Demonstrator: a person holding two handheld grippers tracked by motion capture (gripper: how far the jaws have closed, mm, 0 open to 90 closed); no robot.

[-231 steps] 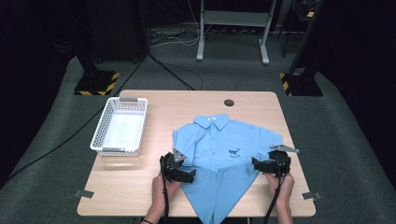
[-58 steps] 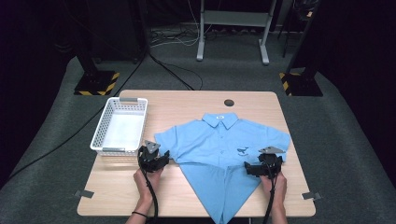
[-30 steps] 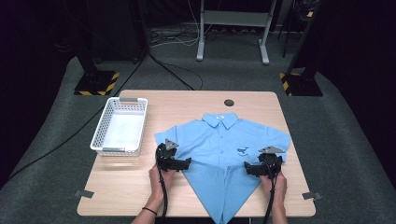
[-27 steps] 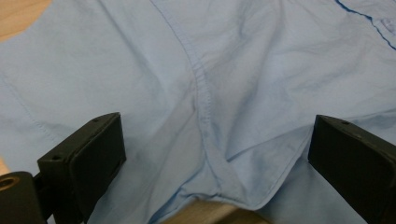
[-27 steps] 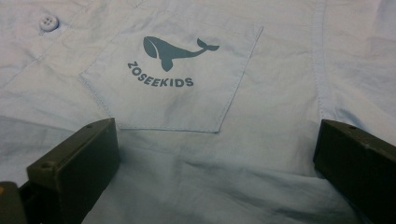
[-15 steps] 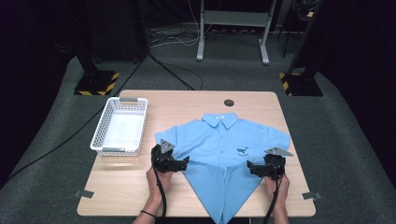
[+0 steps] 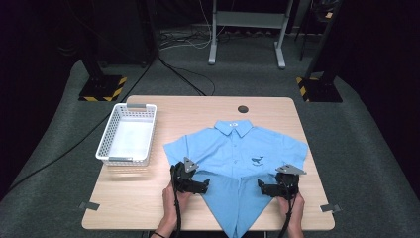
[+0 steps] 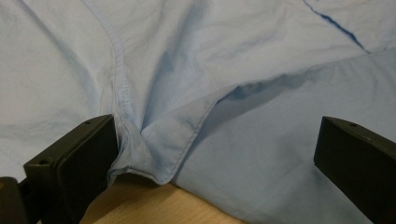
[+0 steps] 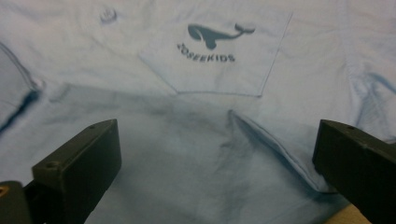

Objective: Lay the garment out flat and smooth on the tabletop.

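A light blue short-sleeved shirt (image 7: pixel 237 151) lies front up on the wooden table (image 7: pixel 198 106), collar at the far side. Its lower part is folded to a point that reaches the table's front edge. My left gripper (image 7: pixel 204 184) rests at the shirt's left side, below the sleeve. In the left gripper view its jaws (image 8: pixel 212 126) stand wide open around a hemmed fold of the shirt (image 8: pixel 187 56), and the left jaw touches the cloth. My right gripper (image 7: pixel 261 187) is open at the shirt's right side. Its view (image 9: pixel 215 126) shows the whale logo (image 9: pixel 219 33) on the pocket.
A white plastic basket (image 7: pixel 110 148) stands empty at the table's left. A dark round cable hole (image 7: pixel 242 108) sits near the far edge. Grey tape marks (image 7: pixel 89 206) lie at the front corners. Black stands and cables surround the table on the floor.
The shirt has been spread wider than several seconds ago. My left gripper came in from the left sleeve to the fold. In the last half second both grippers shifted slightly toward the front edge.
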